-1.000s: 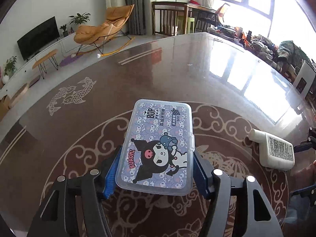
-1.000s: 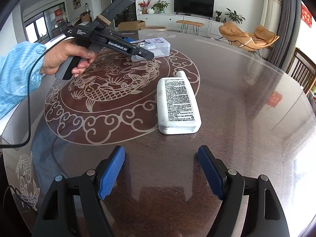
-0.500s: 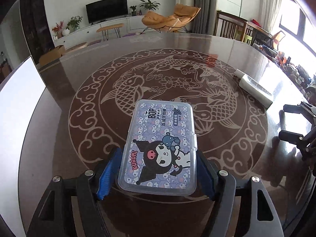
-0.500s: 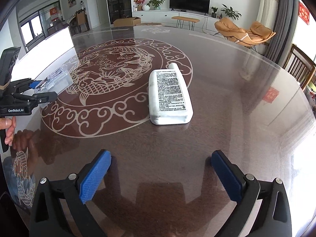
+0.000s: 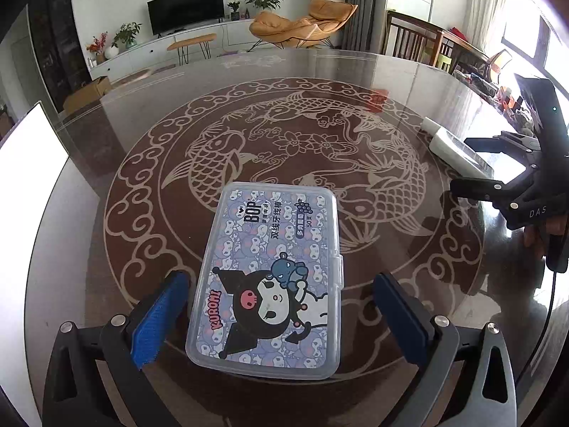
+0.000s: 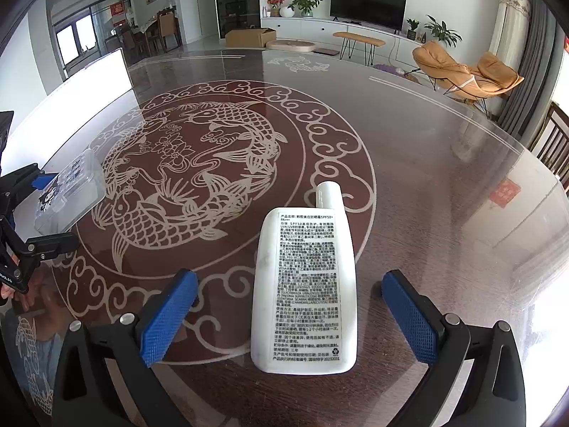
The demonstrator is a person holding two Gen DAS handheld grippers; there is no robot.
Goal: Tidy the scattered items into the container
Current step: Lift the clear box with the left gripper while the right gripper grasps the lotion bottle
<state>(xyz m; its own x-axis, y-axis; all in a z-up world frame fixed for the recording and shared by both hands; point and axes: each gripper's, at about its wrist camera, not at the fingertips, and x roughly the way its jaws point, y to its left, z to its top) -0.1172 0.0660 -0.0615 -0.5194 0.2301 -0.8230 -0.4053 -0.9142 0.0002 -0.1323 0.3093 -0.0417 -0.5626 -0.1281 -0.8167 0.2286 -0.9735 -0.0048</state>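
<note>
left gripper (image 5: 277, 315): my jaws apart around floss box (image 5: 270, 277), seemingly lying on desk (image 5: 142, 163) | right gripper (image 6: 290, 316): jaws apart, straddling white bottle (image 6: 306, 284)

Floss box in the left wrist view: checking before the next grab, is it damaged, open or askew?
Nothing stands out. The floss box lies flat on the table, lid shut, loose between the open left gripper.
</note>
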